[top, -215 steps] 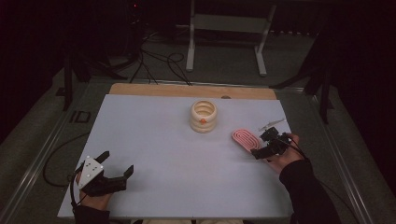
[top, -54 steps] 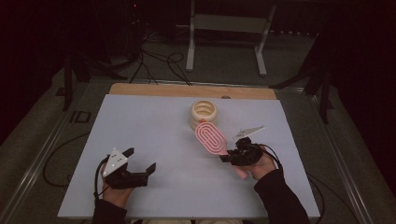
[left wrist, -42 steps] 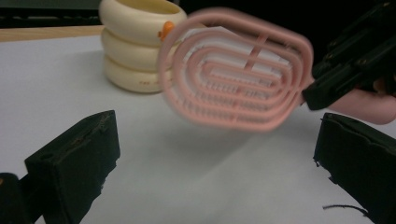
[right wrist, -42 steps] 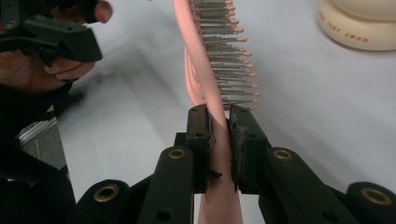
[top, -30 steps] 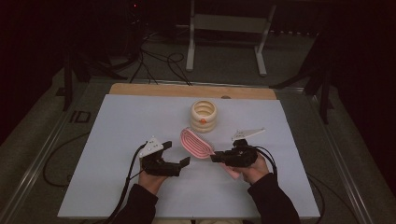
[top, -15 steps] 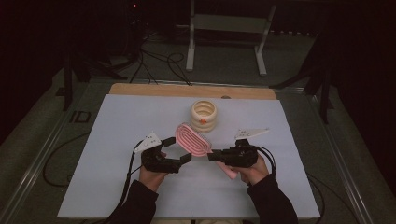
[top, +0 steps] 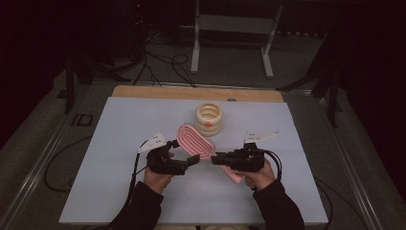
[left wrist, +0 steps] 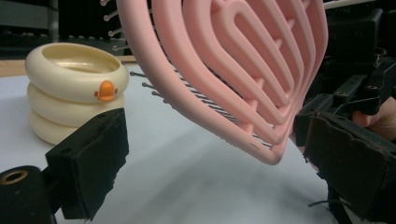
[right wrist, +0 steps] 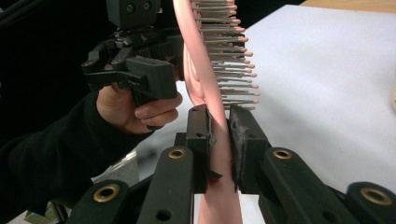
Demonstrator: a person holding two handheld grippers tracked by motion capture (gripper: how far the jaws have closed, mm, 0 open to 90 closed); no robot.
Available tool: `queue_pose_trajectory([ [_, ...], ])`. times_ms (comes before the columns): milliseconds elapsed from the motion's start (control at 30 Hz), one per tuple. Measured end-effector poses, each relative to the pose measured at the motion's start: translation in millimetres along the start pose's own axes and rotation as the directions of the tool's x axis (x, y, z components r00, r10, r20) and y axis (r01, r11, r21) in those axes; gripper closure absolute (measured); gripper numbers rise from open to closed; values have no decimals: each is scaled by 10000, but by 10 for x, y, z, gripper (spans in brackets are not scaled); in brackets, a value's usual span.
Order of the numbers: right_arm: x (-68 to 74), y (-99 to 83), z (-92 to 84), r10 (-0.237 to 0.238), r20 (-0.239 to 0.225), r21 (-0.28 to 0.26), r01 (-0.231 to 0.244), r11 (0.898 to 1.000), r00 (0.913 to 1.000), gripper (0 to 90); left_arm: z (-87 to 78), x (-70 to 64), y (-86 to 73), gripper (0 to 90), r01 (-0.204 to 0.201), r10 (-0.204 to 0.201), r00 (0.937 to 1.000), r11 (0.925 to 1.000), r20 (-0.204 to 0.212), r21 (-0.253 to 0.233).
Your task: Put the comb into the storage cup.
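Right gripper clamped on the handle of a pink, vented plastic hairbrush, holding it off the white table. Left gripper at nine o'clock of it, jaws spread and just closing, brush head between them untouched. At twelve o'clock, standing apart: cream stack of rings.

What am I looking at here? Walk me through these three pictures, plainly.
A person sits at a table holding a hand-held two-jaw gripper in each hand. The high view comes from a camera above; the other two come from cameras riding on each gripper, looking along its black jaws. The right gripper is clamped on the handle of a pink hairbrush, held up off the table. The left gripper sits at the brush head with its jaws on either side; they have just been closing but do not press on it. Behind the brush stands a cream ringed holder with a small orange duck mark.
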State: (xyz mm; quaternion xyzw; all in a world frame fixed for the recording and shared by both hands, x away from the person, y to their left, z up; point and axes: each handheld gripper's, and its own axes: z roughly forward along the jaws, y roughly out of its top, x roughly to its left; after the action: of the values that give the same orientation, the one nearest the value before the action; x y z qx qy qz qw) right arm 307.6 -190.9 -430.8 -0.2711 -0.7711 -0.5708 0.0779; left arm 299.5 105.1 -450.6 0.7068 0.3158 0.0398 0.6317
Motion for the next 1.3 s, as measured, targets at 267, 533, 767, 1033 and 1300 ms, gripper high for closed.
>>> queue_pose_trajectory([
  [267, 20, 26, 2, -87, -302, -165, 82, 9998, 9995, 792, 42, -62, 70, 156, -132, 131, 9996, 9999, 239, 22],
  [533, 45, 34, 21, -154, -541, -188, 144, 9997, 9984, 791, 61, -72, 122, 220, 40, -26, 9963, 9999, 862, -161],
  [767, 40, 26, 47, -150, -636, -53, 147, 9999, 9979, 791, 56, -66, 142, 293, 170, -135, 9912, 9995, 1318, -260],
  [1033, 32, 25, 57, -17, -812, -158, 4, 9999, 9967, 788, 24, -56, 165, 430, 427, -342, 9874, 9977, 1544, -524],
  [1300, 13, 13, 60, 17, -789, -18, -19, 10000, 9969, 768, 9, -50, 162, 533, 528, -431, 9852, 9971, 1659, -548],
])
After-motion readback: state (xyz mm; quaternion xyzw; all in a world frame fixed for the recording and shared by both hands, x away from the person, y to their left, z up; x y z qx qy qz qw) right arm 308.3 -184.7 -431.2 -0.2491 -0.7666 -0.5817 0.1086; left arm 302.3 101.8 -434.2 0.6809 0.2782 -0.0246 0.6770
